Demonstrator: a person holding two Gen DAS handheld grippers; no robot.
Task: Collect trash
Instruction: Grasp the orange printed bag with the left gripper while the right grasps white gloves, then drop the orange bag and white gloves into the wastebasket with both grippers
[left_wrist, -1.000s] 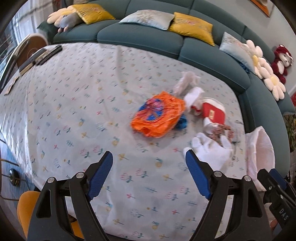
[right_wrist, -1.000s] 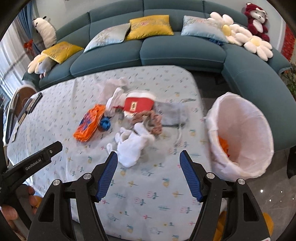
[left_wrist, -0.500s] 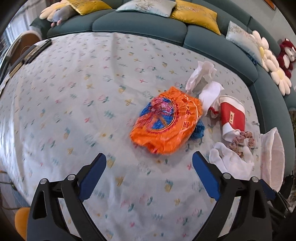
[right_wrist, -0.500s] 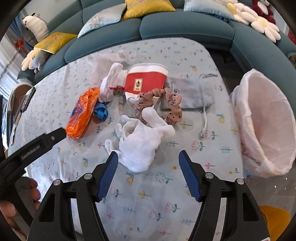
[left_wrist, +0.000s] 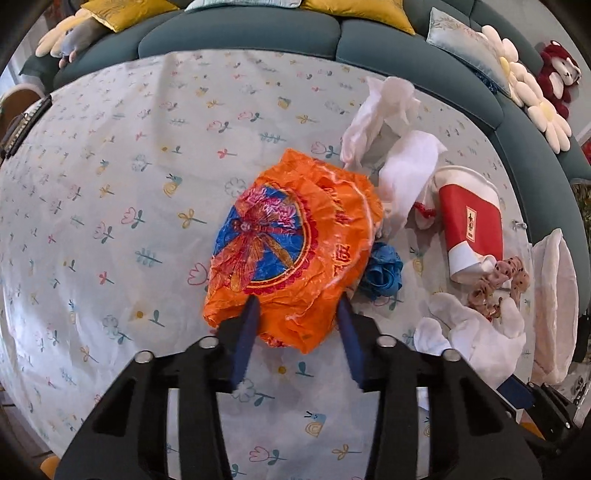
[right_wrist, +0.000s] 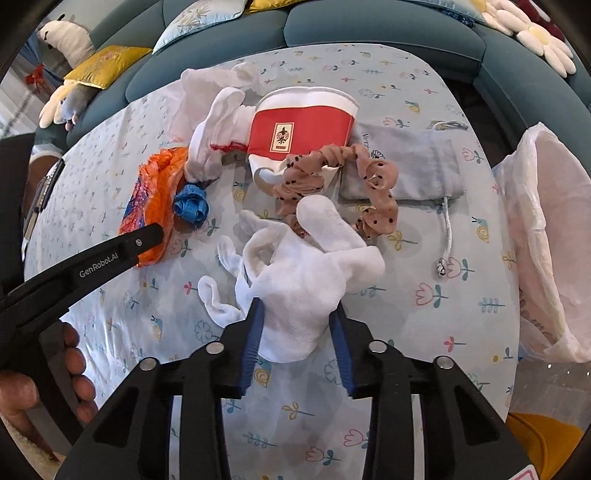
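Note:
An orange crinkled wrapper (left_wrist: 295, 236) with a blue dragonfly print lies mid-table. My left gripper (left_wrist: 297, 314) points down at it, and its closing jaws pinch the wrapper's near end between the blue pads. A white sock (right_wrist: 303, 280) lies crumpled on the flowered tablecloth (right_wrist: 424, 314). My right gripper (right_wrist: 295, 321) is closing too, with the sock's near end squeezed between its pads. Beyond lie a red-and-white paper cup (right_wrist: 299, 133), a brown dotted scrunchie (right_wrist: 376, 184), a blue crumpled scrap (right_wrist: 190, 206) and white tissue (left_wrist: 384, 110).
A white-lined bin (right_wrist: 546, 236) stands off the table's right edge. A grey drawstring pouch (right_wrist: 413, 170) lies behind the scrunchie. A teal sofa (left_wrist: 240, 33) with cushions curves round the far side. A person's hand (right_wrist: 74, 350) holds the left gripper at lower left.
Both grippers came down onto the table and their jaws narrowed. The left one now pinches the orange wrapper, the right one the white sock.

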